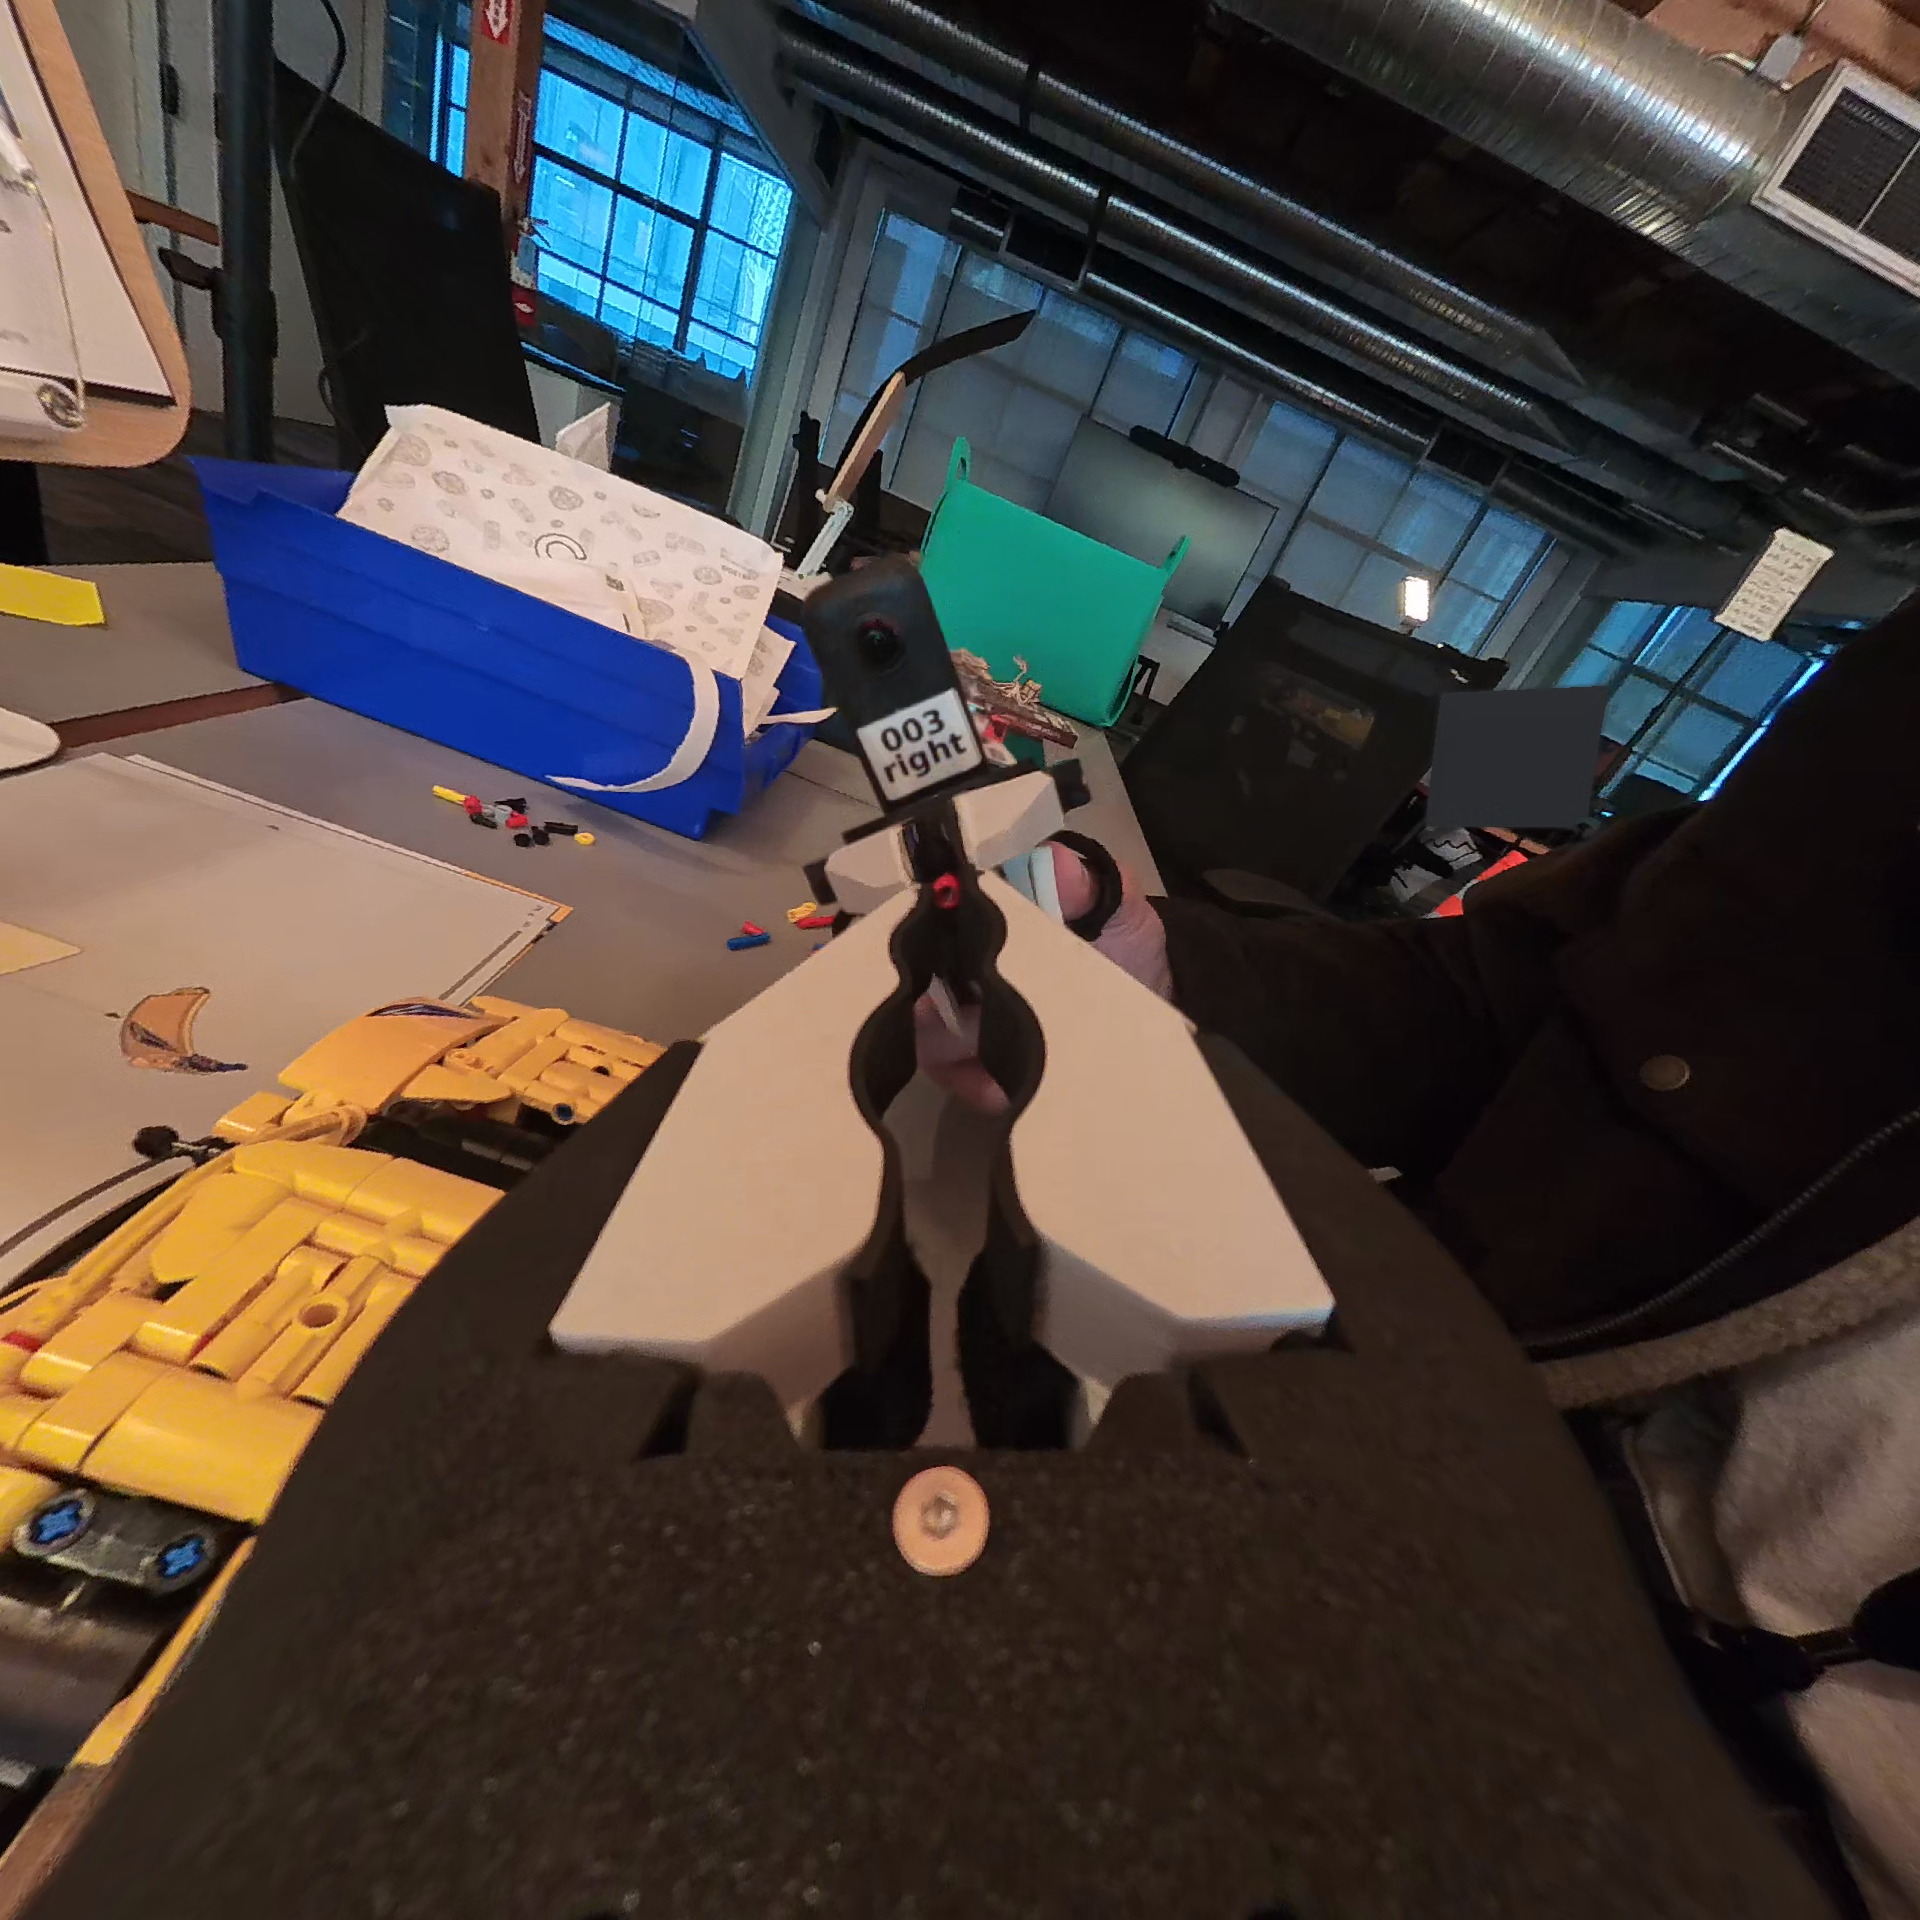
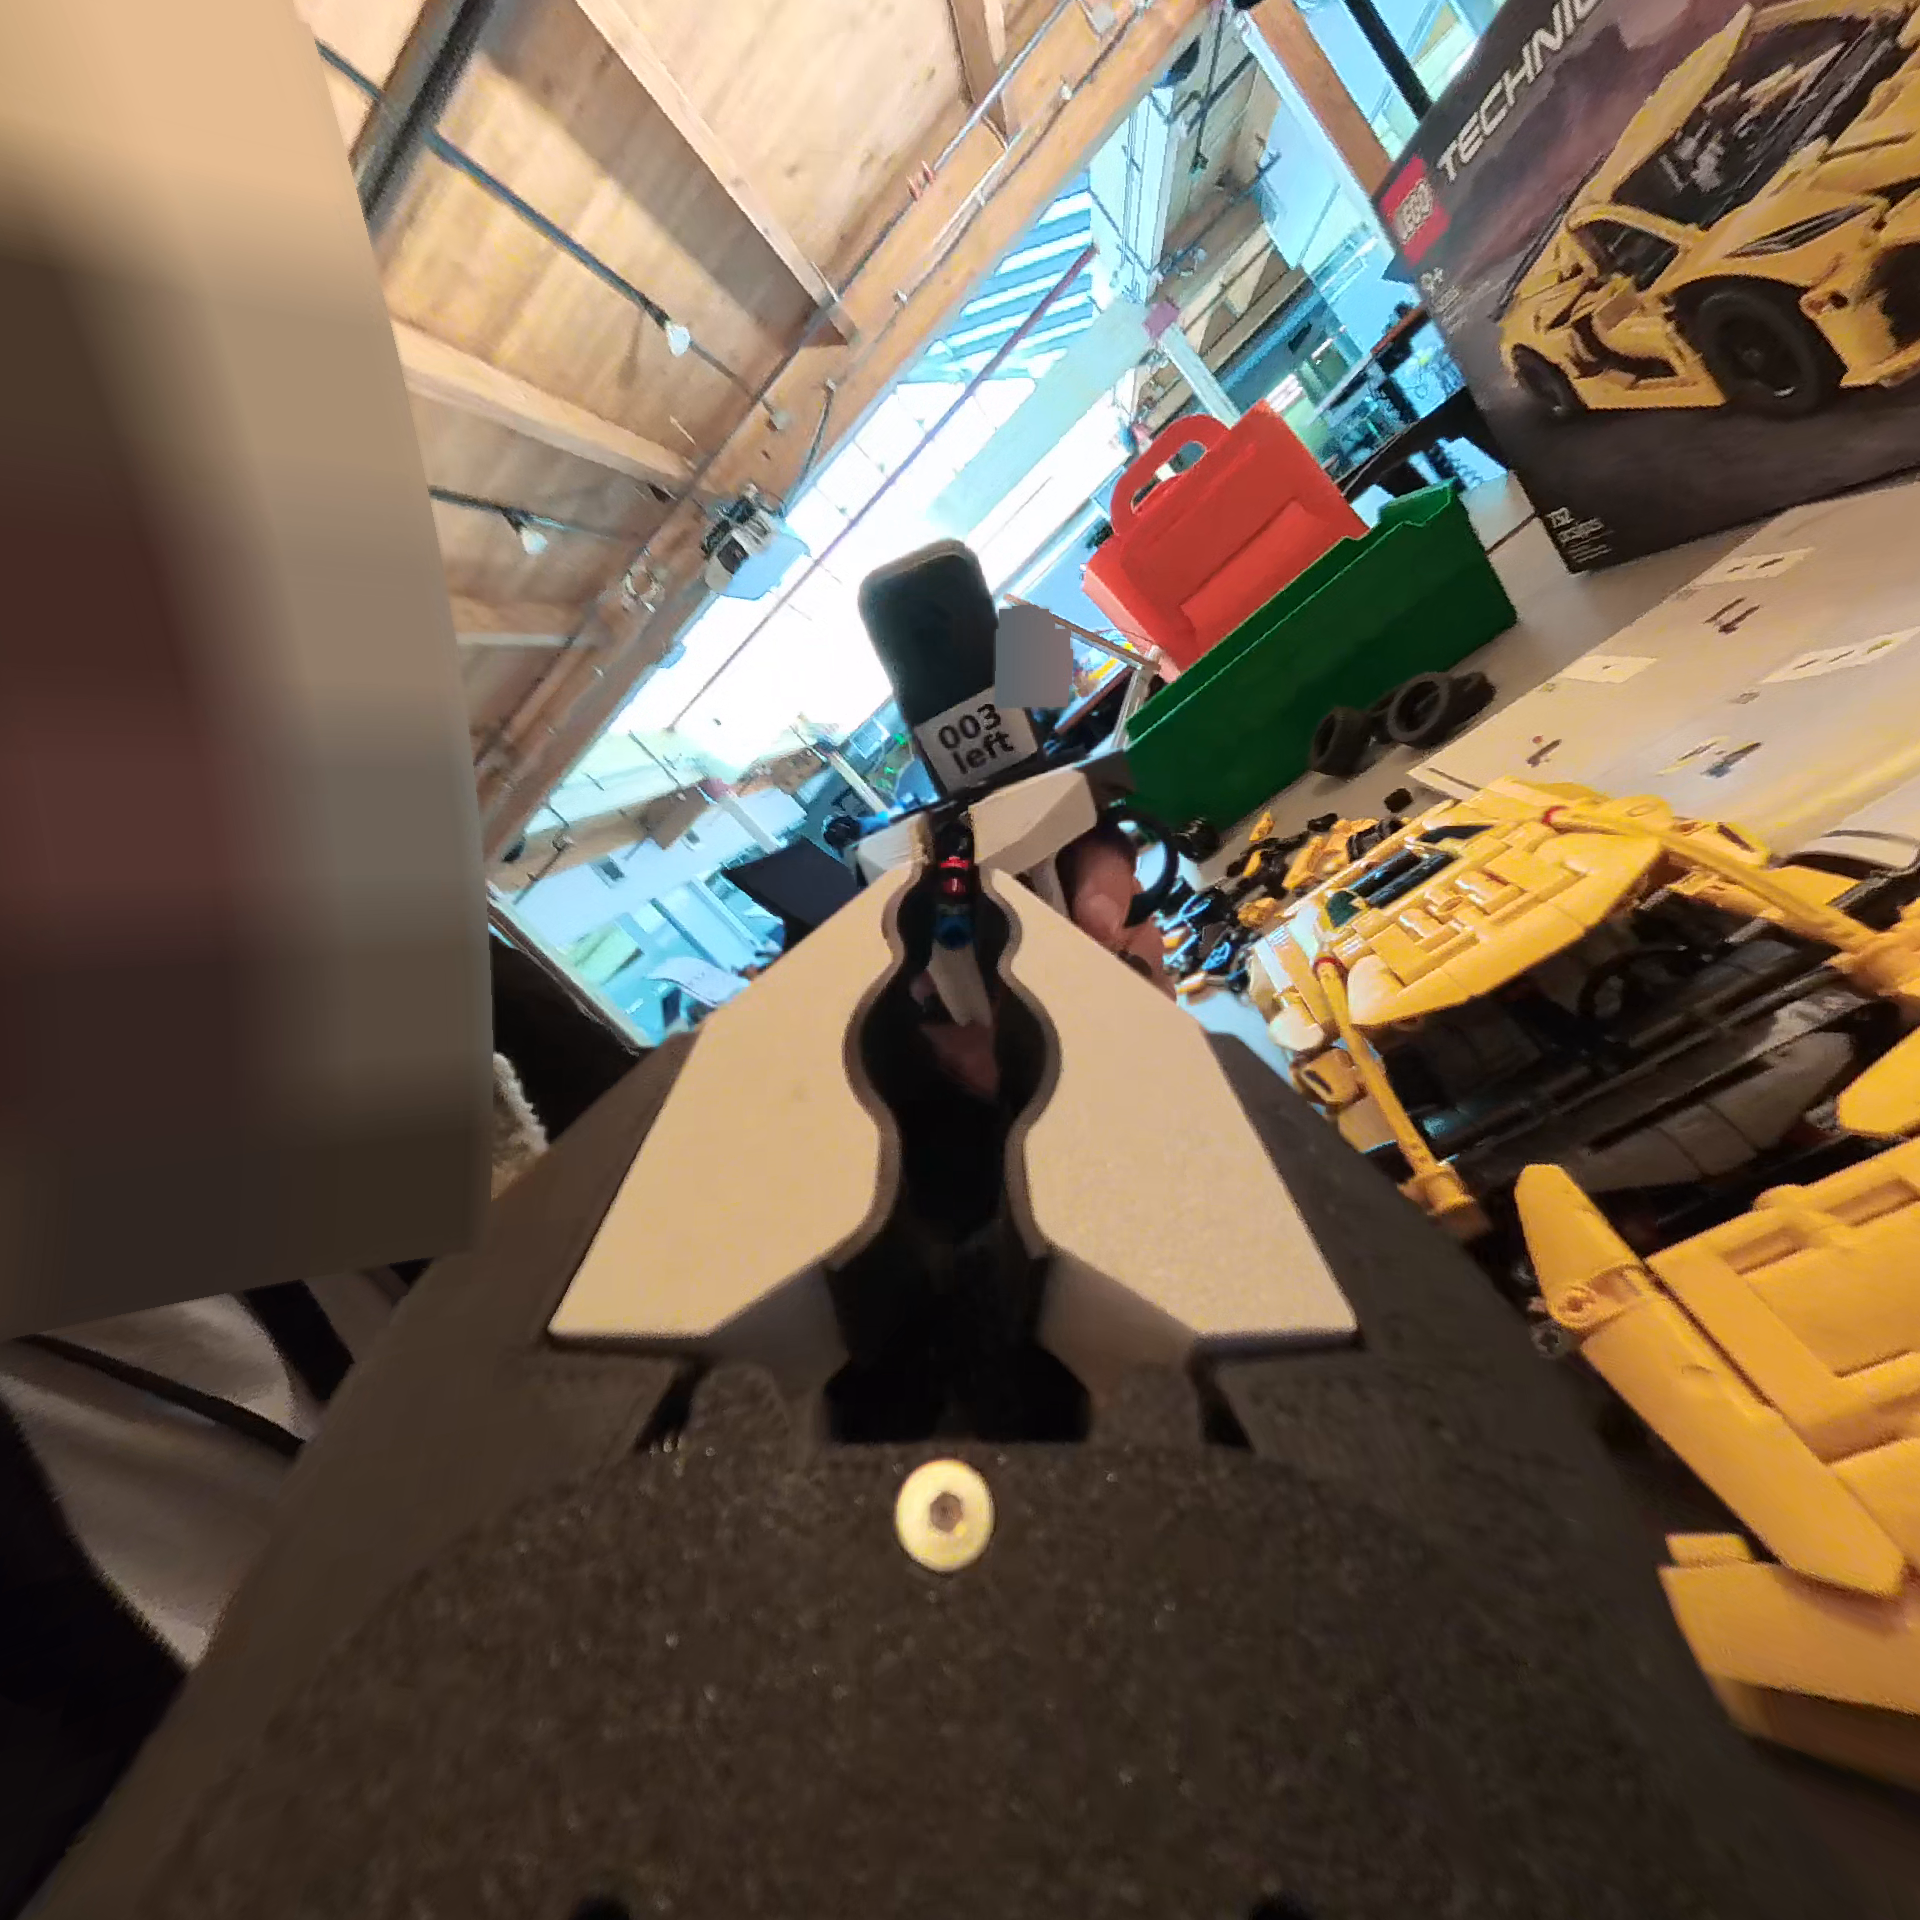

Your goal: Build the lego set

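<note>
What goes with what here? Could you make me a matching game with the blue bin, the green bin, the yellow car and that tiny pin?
Things:
1. blue bin
2. green bin
3. yellow car
4. small pin

Descriptions:
a. partly built, insides showing
b. pinched where the left gripper and right gripper meet tip to tip
c. black tyres lie beside it
d. holds patterned paper bags

Pairs: 1-d, 2-c, 3-a, 4-b
</note>
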`<action>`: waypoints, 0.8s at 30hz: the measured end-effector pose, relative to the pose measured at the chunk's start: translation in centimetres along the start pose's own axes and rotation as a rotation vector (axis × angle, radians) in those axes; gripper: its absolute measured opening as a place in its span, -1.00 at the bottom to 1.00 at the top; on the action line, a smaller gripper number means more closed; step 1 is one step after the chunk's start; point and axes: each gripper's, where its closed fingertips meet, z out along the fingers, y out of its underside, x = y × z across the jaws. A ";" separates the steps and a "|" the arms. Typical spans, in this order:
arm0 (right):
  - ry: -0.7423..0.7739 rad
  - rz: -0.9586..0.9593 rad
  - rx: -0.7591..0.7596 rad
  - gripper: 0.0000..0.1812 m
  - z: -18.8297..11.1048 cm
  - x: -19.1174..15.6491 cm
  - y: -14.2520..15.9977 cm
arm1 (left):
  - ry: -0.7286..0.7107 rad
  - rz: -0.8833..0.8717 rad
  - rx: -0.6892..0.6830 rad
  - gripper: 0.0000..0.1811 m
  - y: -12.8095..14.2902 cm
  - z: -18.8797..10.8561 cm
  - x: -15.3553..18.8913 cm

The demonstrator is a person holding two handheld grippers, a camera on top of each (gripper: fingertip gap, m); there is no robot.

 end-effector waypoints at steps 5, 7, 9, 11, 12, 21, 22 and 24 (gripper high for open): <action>-0.026 0.046 0.052 -0.94 0.1 -0.3 -0.4 | -0.010 0.051 0.009 -0.96 -0.1 0.1 0.2; -0.028 0.050 0.055 -0.94 0.1 -0.3 -0.5 | -0.022 0.071 0.016 -0.96 -0.1 0.1 0.2; -0.022 0.030 0.050 -0.94 0.1 -0.4 -0.5 | -0.032 0.093 0.022 -0.96 -0.2 0.2 0.2; 0.009 -0.015 0.024 -0.94 0.0 -0.3 -0.3 | -0.026 0.087 0.011 -0.96 0.0 0.2 0.2; 0.019 -0.036 0.010 -0.94 0.0 -0.3 -0.2 | -0.019 0.078 0.009 -0.96 0.0 0.2 0.2; 0.031 -0.055 -0.063 -0.93 -0.3 -0.2 0.4 | -0.012 0.091 -0.039 -0.96 0.7 0.3 0.4; 0.040 -0.062 -0.071 -0.93 -0.3 -0.1 0.5 | -0.018 0.099 -0.049 -0.96 0.8 0.3 0.3; 0.038 -0.052 -0.068 -0.93 -0.3 -0.1 0.4 | -0.015 0.091 -0.051 -0.96 0.9 0.3 0.3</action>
